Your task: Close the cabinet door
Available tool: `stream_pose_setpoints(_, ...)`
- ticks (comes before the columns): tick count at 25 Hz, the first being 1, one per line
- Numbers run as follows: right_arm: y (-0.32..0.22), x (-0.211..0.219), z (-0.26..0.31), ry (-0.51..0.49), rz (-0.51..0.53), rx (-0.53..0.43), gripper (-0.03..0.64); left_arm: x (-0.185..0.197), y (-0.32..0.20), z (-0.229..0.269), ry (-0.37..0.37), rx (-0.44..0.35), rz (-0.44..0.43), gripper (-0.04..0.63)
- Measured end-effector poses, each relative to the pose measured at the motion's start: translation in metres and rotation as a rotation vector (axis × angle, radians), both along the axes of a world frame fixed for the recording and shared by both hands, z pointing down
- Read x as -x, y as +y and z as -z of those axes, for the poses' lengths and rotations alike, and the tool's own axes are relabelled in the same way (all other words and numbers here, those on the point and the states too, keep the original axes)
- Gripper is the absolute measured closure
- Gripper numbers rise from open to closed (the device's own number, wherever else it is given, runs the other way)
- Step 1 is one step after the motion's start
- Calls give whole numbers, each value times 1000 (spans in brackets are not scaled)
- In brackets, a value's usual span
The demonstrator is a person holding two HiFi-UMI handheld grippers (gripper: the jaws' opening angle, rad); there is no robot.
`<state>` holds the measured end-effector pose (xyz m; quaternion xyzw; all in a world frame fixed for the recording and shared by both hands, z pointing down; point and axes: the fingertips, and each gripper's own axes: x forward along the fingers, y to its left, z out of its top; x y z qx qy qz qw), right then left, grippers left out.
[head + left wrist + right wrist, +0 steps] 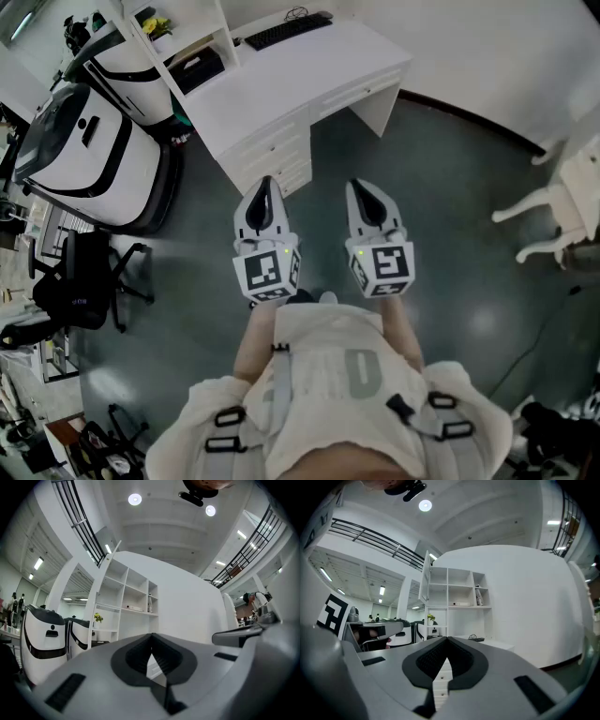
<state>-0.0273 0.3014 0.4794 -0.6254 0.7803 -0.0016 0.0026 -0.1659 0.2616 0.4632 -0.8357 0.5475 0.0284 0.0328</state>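
Both claws are pressed together and hold nothing. The left gripper [266, 187] and right gripper [362, 190] point level, side by side. The cabinet door [425, 576] is ahead of them, well above and off to the left, upright and swung out from the shelf unit [460, 588]. The left gripper looks nearer. The desk [309, 80] and its drawers [281, 155] stand between.
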Motion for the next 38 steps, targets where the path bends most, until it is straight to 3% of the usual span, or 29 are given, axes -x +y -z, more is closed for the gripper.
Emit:
stream_pose_setpoints(6,-1,-5,-6,-6,-7,-4,614,-6,0,-2,-2,-6,-5,591)
stream_pose_setpoints(16,2,-4,-28,-72,18,39,614,11,2,-20,9,71,50,591)
stream_pose_setpoints(28,-43,-22,-41,-54,24,50,613,-3,-72,-24,3,81,67,591)
stream_pose_setpoints(38,-126,-51,-32,-82,5,86,614,-40,-157,-18,36,86,20,591)
